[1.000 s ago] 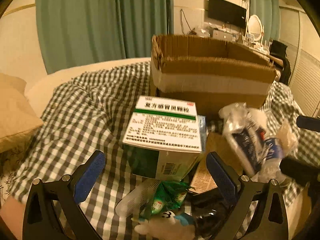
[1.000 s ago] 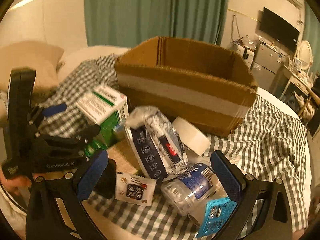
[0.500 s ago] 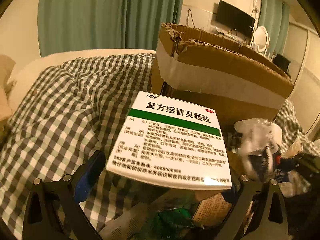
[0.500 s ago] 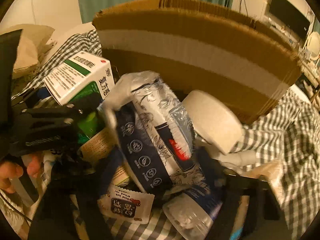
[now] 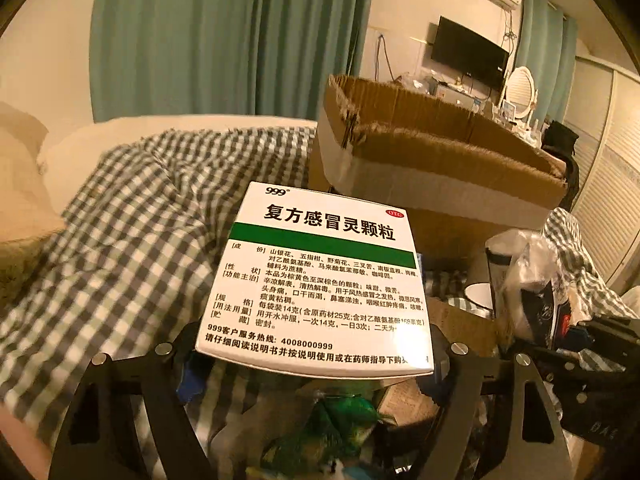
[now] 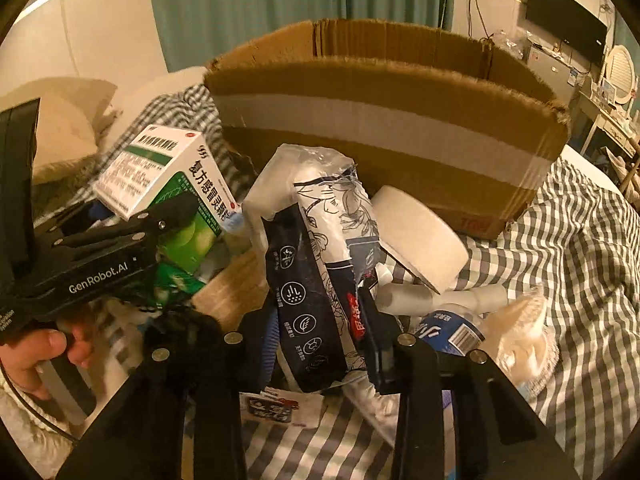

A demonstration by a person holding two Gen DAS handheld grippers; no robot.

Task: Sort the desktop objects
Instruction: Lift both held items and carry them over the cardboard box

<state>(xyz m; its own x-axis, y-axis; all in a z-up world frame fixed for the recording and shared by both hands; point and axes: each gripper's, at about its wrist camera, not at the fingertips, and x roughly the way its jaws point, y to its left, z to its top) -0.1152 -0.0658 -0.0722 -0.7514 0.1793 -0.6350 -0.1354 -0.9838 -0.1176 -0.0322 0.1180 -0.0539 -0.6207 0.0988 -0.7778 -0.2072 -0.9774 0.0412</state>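
While printed label text fills the left wrist view, only the right wrist view catches the medicine box's (image 6: 168,184) green side and the white tape roll (image 6: 420,236) against the cardboard box (image 6: 380,128). Left gripper (image 5: 312,364) clamped on the medicine box, lifted over checked cloth (image 5: 120,240). Right gripper (image 6: 320,344) pinching the dark-blue plastic pack (image 6: 316,280), jaws narrow.

My right claw (image 6: 320,344) grips the dark blue and white plastic pack (image 6: 316,280) at frame centre, fingers pressed on both its sides. At left, my other claw (image 6: 160,220) clamps the green and white medicine box (image 6: 168,176). The cardboard box (image 6: 380,120) fills the upper middle.
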